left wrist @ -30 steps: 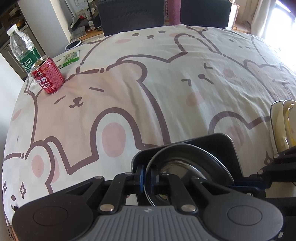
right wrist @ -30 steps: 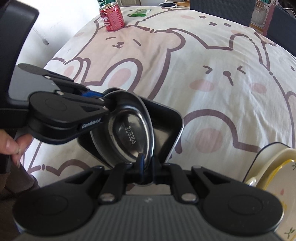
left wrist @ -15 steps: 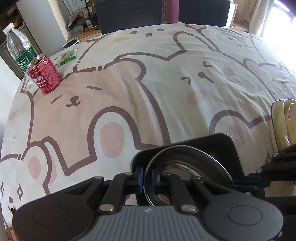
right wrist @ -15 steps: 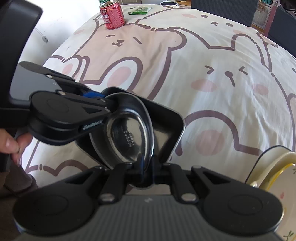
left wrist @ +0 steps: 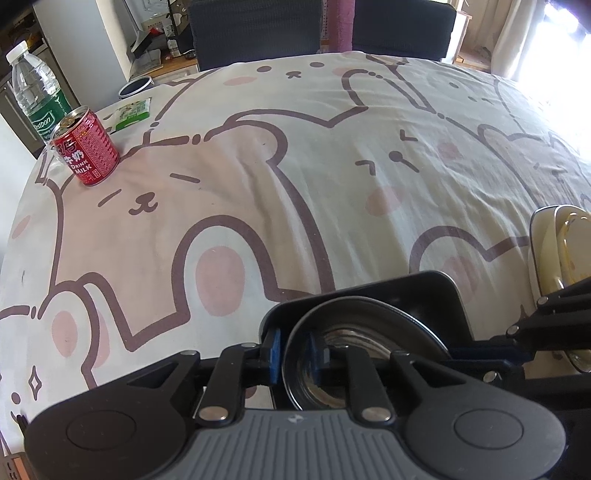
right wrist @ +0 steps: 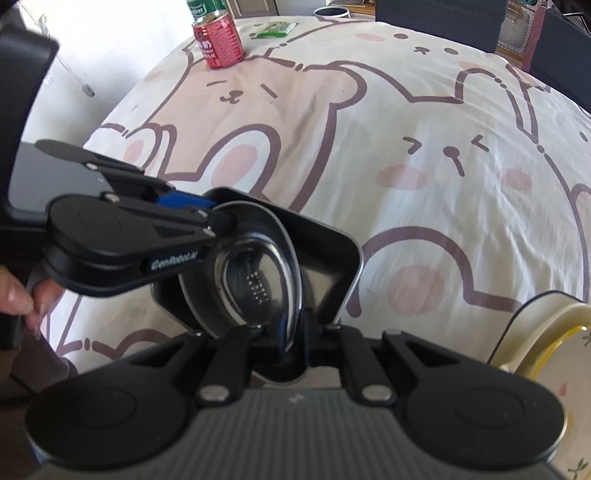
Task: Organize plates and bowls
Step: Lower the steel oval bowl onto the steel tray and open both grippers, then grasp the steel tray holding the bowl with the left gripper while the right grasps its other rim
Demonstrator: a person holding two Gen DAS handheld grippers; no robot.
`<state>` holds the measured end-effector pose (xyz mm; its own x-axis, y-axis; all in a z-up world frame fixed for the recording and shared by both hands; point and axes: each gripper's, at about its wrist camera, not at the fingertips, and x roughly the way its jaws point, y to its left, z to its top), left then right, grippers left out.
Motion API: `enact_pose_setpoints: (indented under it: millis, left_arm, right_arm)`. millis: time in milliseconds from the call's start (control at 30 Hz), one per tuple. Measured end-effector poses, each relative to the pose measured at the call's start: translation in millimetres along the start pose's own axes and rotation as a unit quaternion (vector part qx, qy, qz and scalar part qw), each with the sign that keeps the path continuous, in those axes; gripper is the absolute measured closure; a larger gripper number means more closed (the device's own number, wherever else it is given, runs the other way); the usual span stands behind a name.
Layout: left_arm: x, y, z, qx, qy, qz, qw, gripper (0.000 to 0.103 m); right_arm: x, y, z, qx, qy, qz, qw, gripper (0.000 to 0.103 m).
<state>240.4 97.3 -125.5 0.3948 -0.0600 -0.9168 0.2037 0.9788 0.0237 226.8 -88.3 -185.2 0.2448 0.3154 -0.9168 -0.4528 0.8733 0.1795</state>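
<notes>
A steel bowl (left wrist: 362, 325) lies tilted in a black square dish (left wrist: 436, 291) on the bear-print tablecloth. My left gripper (left wrist: 295, 354) straddles the bowl's near rim; its jaws are opening and the blue pads (left wrist: 275, 354) stand just off the rim. In the right wrist view the left gripper (right wrist: 218, 218) reaches in from the left over the bowl (right wrist: 255, 280). My right gripper (right wrist: 291, 332) is shut on the bowl's rim at the near side of the dish (right wrist: 332, 258). Its fingers enter the left wrist view from the right (left wrist: 461, 350).
Cream plates (left wrist: 546, 251) stand stacked at the right edge, also the cream plates (right wrist: 535, 321). A red milk can (left wrist: 86, 147), a water bottle (left wrist: 35, 96) and a green packet (left wrist: 133, 110) sit far left. Dark chairs (left wrist: 255, 29) stand behind the table. A hand (right wrist: 18, 295) holds the left gripper.
The left gripper's pads have spread apart and come off the bowl's rim. The right gripper keeps its grip, and neither hand has shifted.
</notes>
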Motion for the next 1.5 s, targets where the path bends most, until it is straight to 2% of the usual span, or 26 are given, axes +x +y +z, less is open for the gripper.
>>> enact_pose_setpoints:
  millis: [100, 200, 233, 267, 333, 367, 433, 567, 633, 700, 767, 833, 867, 1033, 1200, 1300, 1367, 1400, 1467, 1500]
  left_arm:
    - [-4.6, -0.3, -0.9, 0.001, -0.004, -0.001, 1.0, 0.08]
    - [-12.2, -0.5, -2.1, 0.002, -0.013, -0.005, 0.9999, 0.075]
    - [-15.5, -0.5, -2.6, 0.001, -0.017, -0.006, 0.9998, 0.07]
    - [-19.7, -0.8, -3.5, 0.002, -0.023, -0.002, 0.9997, 0.061]
    - [-28.2, 0.1, -5.7, 0.003, -0.037, 0.006, 0.9993, 0.052]
    - [-32.0, 2.2, -7.0, 0.0, -0.042, 0.004, 0.9991, 0.051]
    - [-38.9, 7.5, -9.9, -0.011, -0.05, 0.002, 0.9987, 0.048]
    - [-48.6, 20.2, -17.6, -0.03, -0.065, 0.009, 0.9974, 0.023]
    - [-50.4, 28.5, -21.9, -0.041, -0.066, 0.012, 0.9969, 0.02]
    - [-49.9, 38.7, -26.6, -0.055, -0.062, 0.013, 0.9965, 0.014]
    - [-47.9, 48.0, -31.5, -0.065, -0.057, 0.013, 0.9961, 0.008]
    - [-45.2, 56.2, -36.1, -0.074, -0.053, 0.011, 0.9958, 0.002]
    - [-43.9, 59.5, -38.7, -0.078, -0.051, 0.009, 0.9956, 0.001]
    - [-39.4, 71.5, -45.6, -0.091, -0.043, 0.005, 0.9949, 0.0]
    - [-39.9, 69.8, -44.8, -0.078, -0.042, 0.005, 0.9961, 0.0]
    - [-37.6, 63.0, -42.8, -0.056, -0.036, 0.008, 0.9977, 0.01]
    - [-33.4, 59.6, -42.2, -0.045, -0.026, 0.009, 0.9986, 0.021]
    - [-31.7, 58.4, -42.0, -0.041, -0.022, 0.009, 0.9989, 0.024]
    - [-29.3, 56.8, -41.4, -0.035, -0.019, 0.008, 0.9992, 0.034]
    - [-28.0, 56.1, -40.9, -0.034, -0.017, 0.007, 0.9993, 0.035]
  right_arm:
    - [-4.7, 0.4, -0.6, 0.0, -0.006, 0.001, 1.0, 0.091]
    - [-10.8, 0.9, -1.9, 0.0, -0.013, 0.003, 1.0, 0.086]
    - [-13.2, 0.8, -1.9, 0.001, -0.017, 0.004, 1.0, 0.084]
    - [-15.6, 0.2, -1.6, 0.003, -0.02, 0.006, 1.0, 0.083]
    - [-23.1, -1.2, -1.7, 0.008, -0.033, 0.011, 0.999, 0.076]
    - [-27.5, -1.6, -2.3, 0.011, -0.04, 0.012, 0.999, 0.074]
    - [-37.0, -3.8, -3.9, 0.016, -0.056, 0.012, 0.998, 0.063]
    - [-52.9, -10.9, -9.3, 0.037, -0.084, 0.015, 0.996, 0.047]
    - [-58.0, -17.3, -13.5, 0.054, -0.101, 0.01, 0.993, 0.031]
    - [-60.7, -21.0, -17.5, 0.068, -0.113, 0.005, 0.991, 0.027]
    - [-60.2, -24.9, -18.9, 0.081, -0.116, -0.002, 0.99, 0.019]
    - [-57.6, -29.4, -20.1, 0.095, -0.118, -0.011, 0.988, 0.005]
    - [-55.7, -32.0, -20.6, 0.101, -0.115, -0.014, 0.988, 0.003]
    - [-40.5, -38.0, -21.4, 0.125, -0.086, 0.002, 0.988, 0.0]
    - [-32.5, -32.8, -19.4, 0.122, -0.083, -0.018, 0.989, 0.0]
    - [-27.8, -34.6, -15.5, 0.132, -0.077, -0.033, 0.988, 0.0]
    - [-26.6, -36.8, -13.6, 0.138, -0.074, -0.039, 0.987, 0.0]
    - [-26.1, -38.1, -12.8, 0.144, -0.072, -0.046, 0.986, 0.001]
    - [-25.3, -39.9, -11.5, 0.151, -0.069, -0.051, 0.985, 0.008]
    - [-24.7, -40.8, -10.9, 0.154, -0.066, -0.048, 0.985, 0.018]
